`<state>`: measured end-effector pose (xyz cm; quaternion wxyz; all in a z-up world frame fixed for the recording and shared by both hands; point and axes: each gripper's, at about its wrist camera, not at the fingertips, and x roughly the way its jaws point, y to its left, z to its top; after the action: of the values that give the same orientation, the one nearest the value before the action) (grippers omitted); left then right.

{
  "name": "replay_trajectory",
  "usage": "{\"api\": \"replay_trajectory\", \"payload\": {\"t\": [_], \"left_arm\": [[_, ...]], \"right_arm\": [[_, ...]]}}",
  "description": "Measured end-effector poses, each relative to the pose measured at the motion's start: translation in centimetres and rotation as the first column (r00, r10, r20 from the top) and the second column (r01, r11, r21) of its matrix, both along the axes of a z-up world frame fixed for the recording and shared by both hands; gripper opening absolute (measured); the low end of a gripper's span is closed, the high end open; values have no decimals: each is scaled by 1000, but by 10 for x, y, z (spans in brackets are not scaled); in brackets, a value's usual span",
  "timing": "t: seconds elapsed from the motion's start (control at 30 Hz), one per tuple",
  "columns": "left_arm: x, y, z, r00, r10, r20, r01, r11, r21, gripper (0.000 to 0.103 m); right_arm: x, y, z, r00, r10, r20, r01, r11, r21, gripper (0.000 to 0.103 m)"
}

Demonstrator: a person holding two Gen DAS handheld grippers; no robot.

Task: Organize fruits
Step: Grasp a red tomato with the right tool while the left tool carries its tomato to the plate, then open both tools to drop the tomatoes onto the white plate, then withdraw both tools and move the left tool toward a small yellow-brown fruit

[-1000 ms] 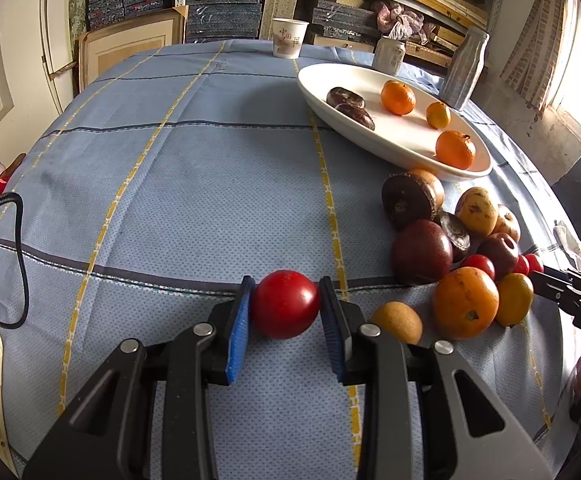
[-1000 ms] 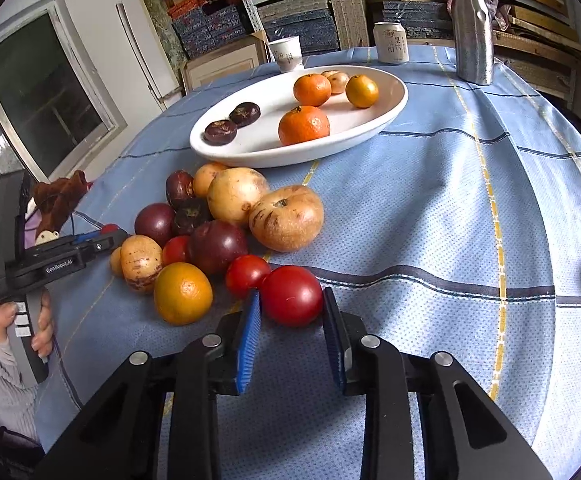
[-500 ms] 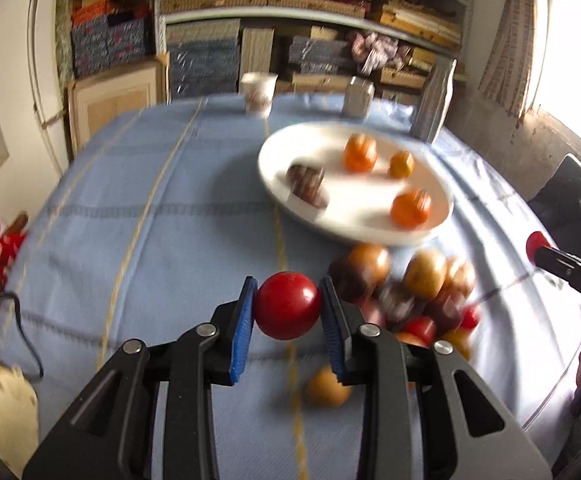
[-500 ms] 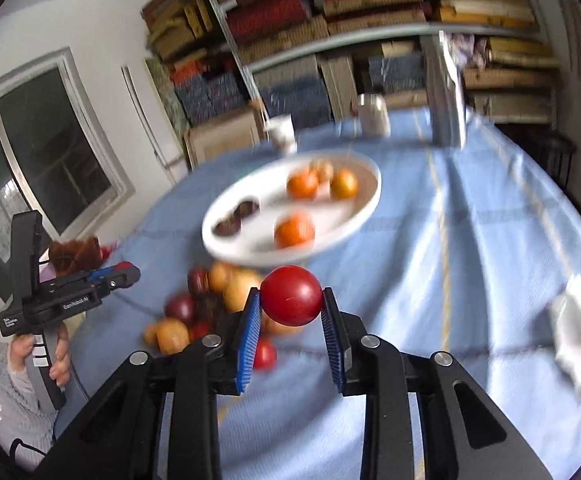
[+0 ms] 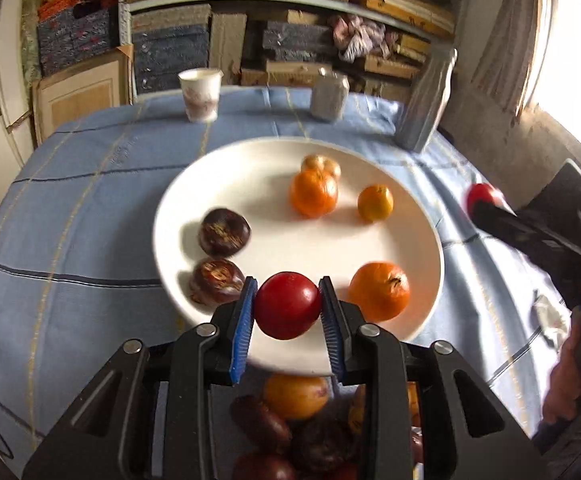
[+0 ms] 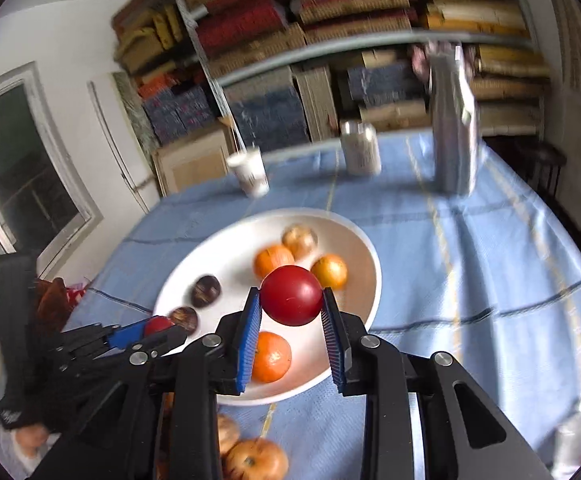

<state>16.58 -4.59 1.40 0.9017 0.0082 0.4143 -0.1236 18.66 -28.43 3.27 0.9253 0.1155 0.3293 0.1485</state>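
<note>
My left gripper [image 5: 287,280] is shut on a red tomato [image 5: 287,312] and hangs over the near rim of the white plate [image 5: 290,236]. On the plate lie three oranges [image 5: 313,193], two dark fruits [image 5: 224,232] and a pale fruit at the back. My right gripper [image 6: 290,290] is shut on a second red tomato [image 6: 291,302] above the same plate [image 6: 354,240]. In the left wrist view the right gripper's tomato [image 5: 483,196] shows at the plate's right. In the right wrist view the left gripper [image 6: 146,334] shows at the plate's left. A heap of loose fruits [image 5: 294,396] lies under my left gripper.
At the far edge of the blue checked tablecloth [image 5: 90,200] stand a paper cup [image 5: 201,94], a can [image 5: 329,98] and a tall metal bottle [image 5: 426,104]. Packed shelves rise behind. A person's hand [image 5: 574,380] and a crumpled tissue [image 5: 550,320] are at the right.
Both grippers lifted their tomatoes off the table beside the fruit heap and carried them forward and up, so that they now hang over the plate.
</note>
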Motion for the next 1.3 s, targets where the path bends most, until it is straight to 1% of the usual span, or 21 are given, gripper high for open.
{"api": "replay_trajectory", "payload": {"t": [0.1, 0.23, 0.3, 0.33, 0.4, 0.5, 0.6, 0.63, 0.67, 0.7, 0.73, 0.77, 0.9, 0.93, 0.97, 1.0, 1.03, 1.13, 1.17, 1.2, 1.3], "left_arm": [[7, -7, -14, 1000, -23, -19, 23, 1000, 21, 31], [13, -11, -24, 999, -35, -35, 37, 998, 41, 31], [15, -12, -26, 998, -44, -46, 45, 998, 34, 31], [15, -11, -25, 998, -44, -46, 45, 999, 29, 31], [14, -9, -24, 999, -39, -35, 40, 999, 33, 31], [12, -7, -22, 999, -37, -29, 37, 999, 27, 38], [10, -4, -17, 999, -36, -22, 36, 999, 14, 40], [9, -2, -15, 999, -34, -17, 34, 999, 9, 44], [7, 0, -13, 999, -31, -11, 31, 1000, 4, 47], [5, 4, -10, 1000, -24, 0, 24, 1000, -5, 55], [2, 8, -7, 1000, -17, 9, 17, 1000, -13, 59], [0, 12, -4, 1000, -11, 15, 12, 1000, -20, 60], [-11, 29, 5, 999, 18, 34, -16, 999, -52, 62], [-15, 33, 6, 999, 26, 39, -23, 998, -57, 64], [-18, 36, 8, 998, 33, 45, -30, 998, -58, 65], [-23, 41, 9, 998, 44, 53, -41, 997, -61, 69], [-28, 44, 9, 997, 52, 58, -48, 997, -61, 75], [-46, 54, 9, 995, 66, 76, -62, 997, -53, 83], [-51, 56, 9, 994, 70, 79, -67, 997, -46, 86], [-59, 60, 7, 993, 77, 89, -74, 996, -42, 91], [-80, 74, 1, 990, 101, 101, -100, 995, -17, 92]], "right_arm": [[9, 2, -20, 999, -8, -37, 8, 1000, -2, 31], [16, 6, -31, 999, -13, -33, 12, 1000, -19, 31], [18, 7, -35, 999, -17, -30, 17, 1000, -16, 33], [19, 6, -37, 999, -18, -32, 17, 1000, -17, 37], [19, 5, -38, 999, -18, -31, 17, 1000, -17, 44], [14, 1, -33, 1000, -21, -11, 20, 1000, -3, 44], [7, -2, -26, 1000, -22, 11, 22, 1000, 15, 45], [3, -4, -23, 1000, -21, 18, 21, 1000, 21, 46], [1, -5, -22, 999, -23, 23, 22, 999, 26, 50], [-3, -8, -19, 999, -29, 34, 28, 999, 33, 54], [-8, -10, -17, 998, -38, 45, 37, 999, 35, 61], [-11, -12, -15, 998, -46, 54, 44, 998, 37, 63], [-24, -20, -9, 995, -65, 79, 61, 997, 50, 63], [-28, -22, -9, 994, -71, 84, 67, 996, 53, 65], [-32, -23, -8, 993, -78, 87, 73, 996, 54, 70], [-38, -24, -8, 992, -86, 88, 81, 995, 56, 72], [-42, -25, -9, 992, -91, 89, 86, 994, 60, 75], [-57, -28, -12, 992, -103, 75, 97, 992, 76, 79], [-62, -29, -13, 992, -106, 75, 100, 992, 82, 82], [-69, -29, -14, 991, -111, 75, 104, 991, 87, 84], [-88, -29, -17, 989, -120, 87, 113, 990, 84, 86]]}}
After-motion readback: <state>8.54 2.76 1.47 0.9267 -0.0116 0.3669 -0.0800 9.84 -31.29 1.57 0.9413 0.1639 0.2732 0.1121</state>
